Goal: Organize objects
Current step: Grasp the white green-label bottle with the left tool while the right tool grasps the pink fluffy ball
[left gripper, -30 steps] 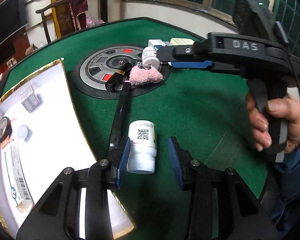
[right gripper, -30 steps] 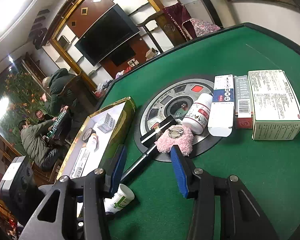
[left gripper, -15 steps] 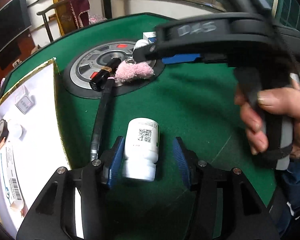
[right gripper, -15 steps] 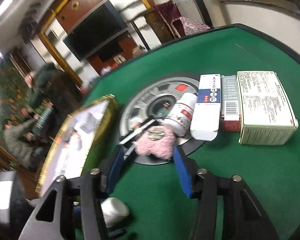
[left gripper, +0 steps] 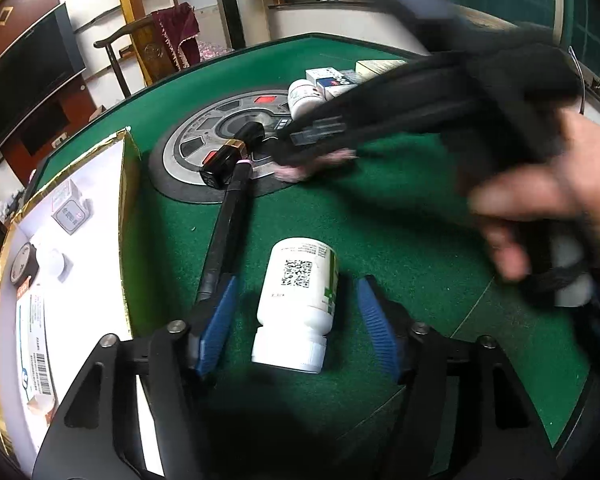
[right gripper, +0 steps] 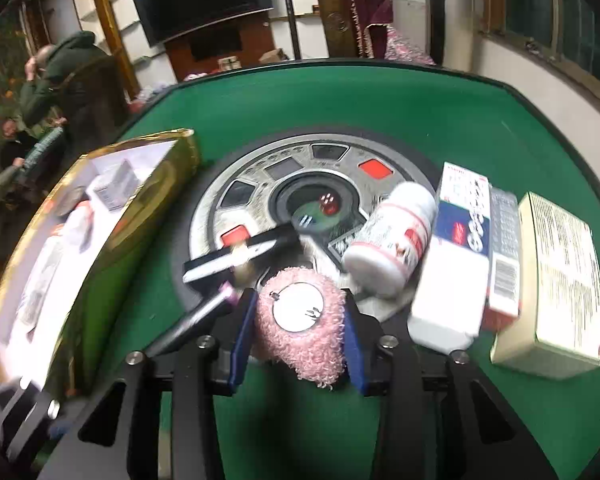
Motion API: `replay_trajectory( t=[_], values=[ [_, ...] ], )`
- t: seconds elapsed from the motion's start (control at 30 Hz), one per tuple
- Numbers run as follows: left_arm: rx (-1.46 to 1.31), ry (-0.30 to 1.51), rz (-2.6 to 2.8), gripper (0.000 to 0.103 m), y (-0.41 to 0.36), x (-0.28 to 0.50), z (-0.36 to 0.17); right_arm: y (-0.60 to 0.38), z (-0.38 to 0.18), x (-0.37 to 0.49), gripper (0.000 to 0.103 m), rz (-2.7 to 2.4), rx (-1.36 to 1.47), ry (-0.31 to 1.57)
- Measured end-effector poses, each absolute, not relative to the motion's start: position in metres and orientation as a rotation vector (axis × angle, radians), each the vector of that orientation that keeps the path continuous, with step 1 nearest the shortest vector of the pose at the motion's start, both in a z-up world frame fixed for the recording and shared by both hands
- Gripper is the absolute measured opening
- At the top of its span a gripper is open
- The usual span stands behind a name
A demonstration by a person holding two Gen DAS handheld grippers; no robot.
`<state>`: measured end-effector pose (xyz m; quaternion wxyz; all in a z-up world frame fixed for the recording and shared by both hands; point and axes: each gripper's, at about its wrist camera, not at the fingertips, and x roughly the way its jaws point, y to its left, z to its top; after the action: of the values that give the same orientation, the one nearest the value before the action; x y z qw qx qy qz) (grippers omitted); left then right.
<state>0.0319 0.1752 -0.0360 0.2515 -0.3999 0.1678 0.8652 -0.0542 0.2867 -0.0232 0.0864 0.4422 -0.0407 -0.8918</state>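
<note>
Dim indoor light; fisheye bending and black corners; the right tongs (left gripper: 440,108) smear with motion blur above the bench (left gripper: 380,232) (its felt sharp); right view soft throughout.

- My left gripper (left gripper: 296,320) straddles the lying white bottle (left gripper: 298,302), green felt free on both sides of it.
- Black pen (left gripper: 226,236) touches the left pad, crowding that side; gold box wall (left gripper: 126,236) just beyond.
- My right gripper (right gripper: 296,336) brackets the pink puff (right gripper: 300,320); red-label bottle (right gripper: 392,240) and cartons (right gripper: 460,256) block the right.
- Lower-right felt in the right wrist view looks passable.
</note>
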Motion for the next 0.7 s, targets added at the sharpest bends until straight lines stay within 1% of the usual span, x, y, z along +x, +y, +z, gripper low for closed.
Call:
replay_trajectory(
  t=[0.1,0.2,0.27,0.37,0.43,0.57,0.67,0.7],
  values=[
    [-1.101,0.447,2.356,0.074,0.175,0.028,-0.038,0.299,-0.013,-0.028,0.038,-2.62,1.271,-0.151],
    [-1.105,0.445,2.36,0.076,0.178,0.027,-0.037,0.308,-0.006,0.002,0.038,-2.623,1.216,-0.106],
    [-1.112,0.44,2.368,0.078,0.181,0.035,-0.037,0.316,-0.013,0.014,0.038,-2.625,1.224,-0.095],
    [-1.127,0.425,2.386,0.078,0.186,0.03,-0.038,0.324,-0.023,0.018,0.038,-2.605,1.258,-0.106],
    [-1.135,0.419,2.396,0.08,0.185,0.025,-0.038,0.326,-0.022,0.018,0.038,-2.608,1.252,-0.112],
    [-1.144,0.413,2.401,0.083,0.183,0.025,-0.038,0.321,-0.024,0.018,0.04,-2.621,1.255,-0.054],
    [-1.14,0.414,2.399,0.081,0.183,0.026,-0.038,0.318,-0.026,0.016,0.042,-2.625,1.268,-0.043],
    [-1.133,0.413,2.4,0.071,0.183,0.027,-0.037,0.319,-0.027,0.016,0.043,-2.623,1.271,-0.048]
  ],
)
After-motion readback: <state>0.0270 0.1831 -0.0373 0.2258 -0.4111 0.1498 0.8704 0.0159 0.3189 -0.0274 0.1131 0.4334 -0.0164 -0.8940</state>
